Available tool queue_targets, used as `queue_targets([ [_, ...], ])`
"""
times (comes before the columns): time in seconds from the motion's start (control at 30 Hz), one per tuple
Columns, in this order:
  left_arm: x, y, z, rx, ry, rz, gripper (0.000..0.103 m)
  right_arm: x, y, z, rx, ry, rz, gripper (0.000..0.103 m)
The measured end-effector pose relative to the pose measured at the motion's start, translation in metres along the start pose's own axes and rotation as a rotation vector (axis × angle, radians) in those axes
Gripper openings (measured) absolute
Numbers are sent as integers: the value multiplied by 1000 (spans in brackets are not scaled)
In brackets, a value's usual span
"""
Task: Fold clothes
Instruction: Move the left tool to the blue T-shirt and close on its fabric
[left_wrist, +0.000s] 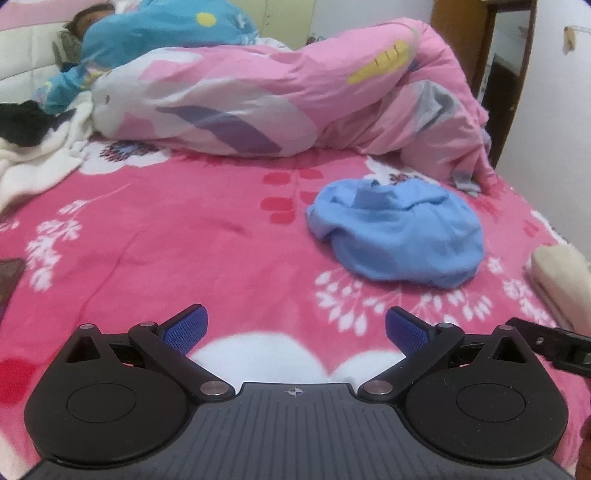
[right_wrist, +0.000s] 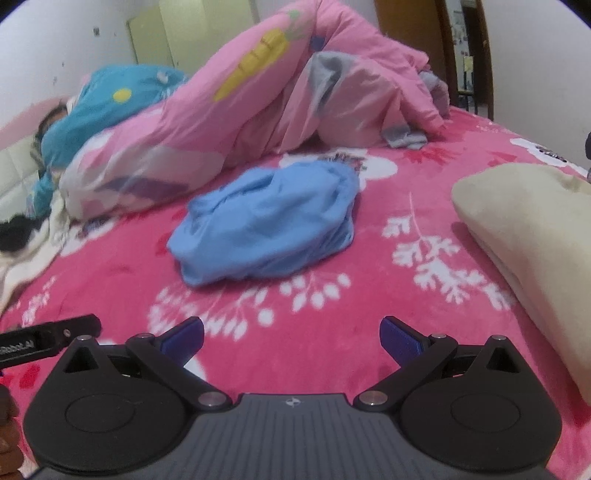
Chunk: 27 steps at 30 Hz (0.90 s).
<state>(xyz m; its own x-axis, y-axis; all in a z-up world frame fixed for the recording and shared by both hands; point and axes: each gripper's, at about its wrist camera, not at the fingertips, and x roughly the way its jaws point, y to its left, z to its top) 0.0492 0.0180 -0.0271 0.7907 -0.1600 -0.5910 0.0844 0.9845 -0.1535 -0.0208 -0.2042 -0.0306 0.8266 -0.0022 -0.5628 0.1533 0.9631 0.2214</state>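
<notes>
On the bed's pink flowered blanket (left_wrist: 184, 240) a crumpled light-blue garment (left_wrist: 399, 236) lies in a heap, ahead of both tools and touched by neither. Left hand-held gripper (left_wrist: 295, 326) hovers low over the blanket, blue pads spread wide, nothing between them. Right hand-held gripper (right_wrist: 291, 334) is likewise wide and empty. Behind the garment a pink quilt (right_wrist: 295, 96) is bunched; a cream pillow (right_wrist: 532, 229) lies to the right.
</notes>
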Motion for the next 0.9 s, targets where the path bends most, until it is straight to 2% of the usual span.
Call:
queue_targets([
  [0.17, 24, -6, 24, 24, -46, 4, 103, 4, -11, 26, -31, -117, 27, 103],
  [0.33, 53, -14, 53, 3, -135, -2, 103, 36, -12, 66, -59, -199, 67, 103],
  [0.47, 76, -22, 66, -36, -165, -38, 103, 77, -7, 92, -62, -186, 94, 103],
  [0.63, 106, -37, 65, -16, -95, -85, 100, 125, 0, 105, -68, -127, 130, 99],
  [0.73, 116, -44, 56, 1, -53, -127, 96, 143, 1, 99, -45, -55, 148, 80],
  [0.8, 120, -47, 52, 14, -40, -150, 85, 148, -2, 94, -27, -26, 157, 65],
  [0.83, 120, -49, 51, 20, -34, -166, 76, 149, -3, 92, -18, -23, 161, 60],
  [0.87, 120, -49, 50, 17, -28, -182, 69, 146, -5, 91, -10, -29, 166, 44],
  [0.9, 120, -49, 50, 8, -27, -191, 65, 142, -7, 90, -2, -38, 171, 33],
])
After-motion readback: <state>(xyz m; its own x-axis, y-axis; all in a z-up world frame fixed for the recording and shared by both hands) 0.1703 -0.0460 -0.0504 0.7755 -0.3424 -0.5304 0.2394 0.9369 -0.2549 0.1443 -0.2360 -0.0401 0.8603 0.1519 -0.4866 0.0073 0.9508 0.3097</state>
